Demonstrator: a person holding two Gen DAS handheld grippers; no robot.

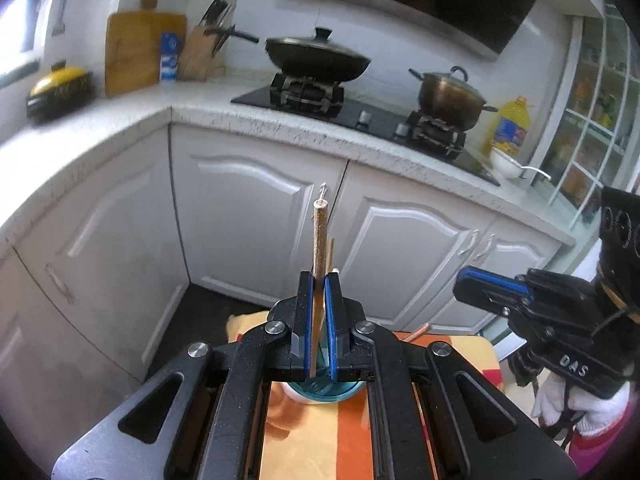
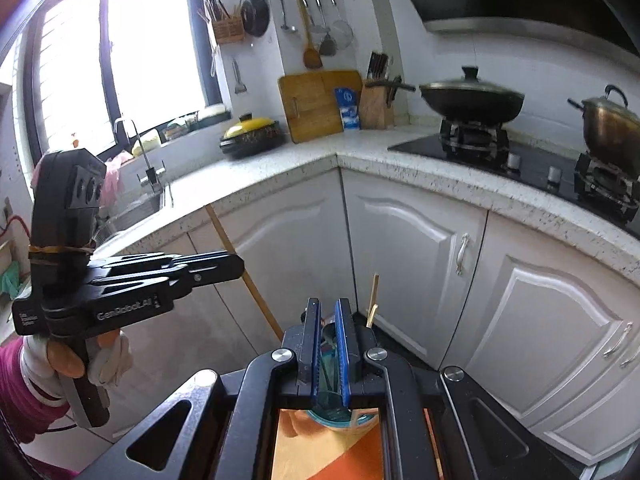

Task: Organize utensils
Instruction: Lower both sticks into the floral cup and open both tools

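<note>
My left gripper (image 1: pixel 319 280) is shut on a wooden chopstick (image 1: pixel 320 240), which stands upright between the blue pads. Below it a teal glass cup (image 1: pixel 326 392) sits on the orange and yellow cloth (image 1: pixel 316 440). Thin chopsticks (image 1: pixel 330 254) rise just behind the held one. My right gripper (image 2: pixel 328 304) is shut, with a dark metal spoon (image 2: pixel 330 330) in the narrow gap between its pads. The teal cup (image 2: pixel 340 412) lies right under it, and two chopsticks (image 2: pixel 374 304) poke up past the right finger. Each view shows the other gripper held by a white-gloved hand (image 2: pixel 112 356).
White cabinet doors (image 1: pixel 256 216) and a speckled countertop (image 1: pixel 280 120) stand close ahead. A lidded wok (image 1: pixel 318 58) and a metal pot (image 1: pixel 450 96) sit on the stove. A knife block (image 2: pixel 376 108), cutting board (image 2: pixel 316 104) and sink (image 2: pixel 132 204) are further left. A loose chopstick (image 1: pixel 418 331) lies on the cloth.
</note>
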